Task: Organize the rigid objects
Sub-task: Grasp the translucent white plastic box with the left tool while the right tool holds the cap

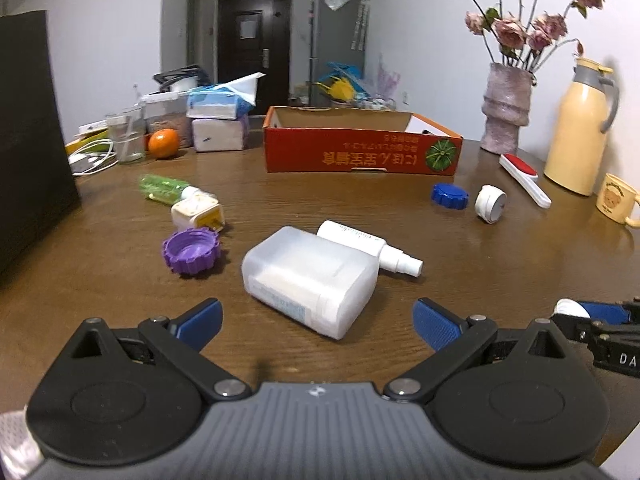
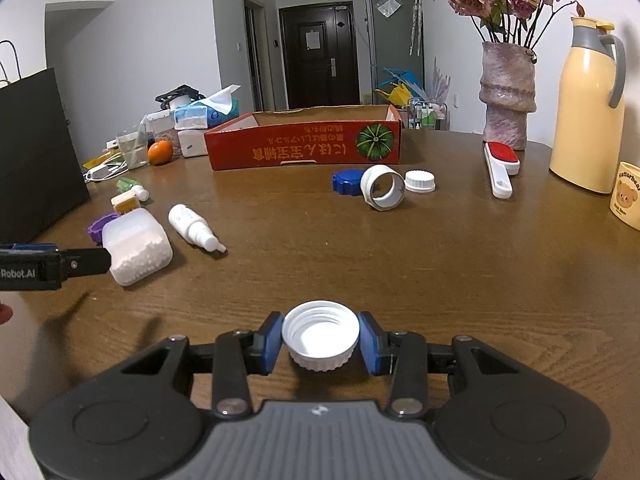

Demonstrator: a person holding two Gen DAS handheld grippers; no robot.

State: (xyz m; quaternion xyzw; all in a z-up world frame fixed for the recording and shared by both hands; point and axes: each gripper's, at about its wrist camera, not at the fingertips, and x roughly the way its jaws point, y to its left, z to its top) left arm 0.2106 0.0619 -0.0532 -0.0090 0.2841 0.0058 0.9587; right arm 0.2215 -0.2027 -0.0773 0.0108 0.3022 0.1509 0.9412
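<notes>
white cap (image 2: 320, 336) in right gripper (image 2: 320, 342)

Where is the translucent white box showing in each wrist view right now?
Left wrist view: the translucent white box lies centre, just ahead of the open left gripper.
Right wrist view: the box sits far left, by the left gripper's tip.
Shared landmark: the white spray bottle beside it.

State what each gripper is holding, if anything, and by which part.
The right gripper holds a white screw cap by its ribbed side wall, open side up. The left gripper is open and holds nothing.
</notes>
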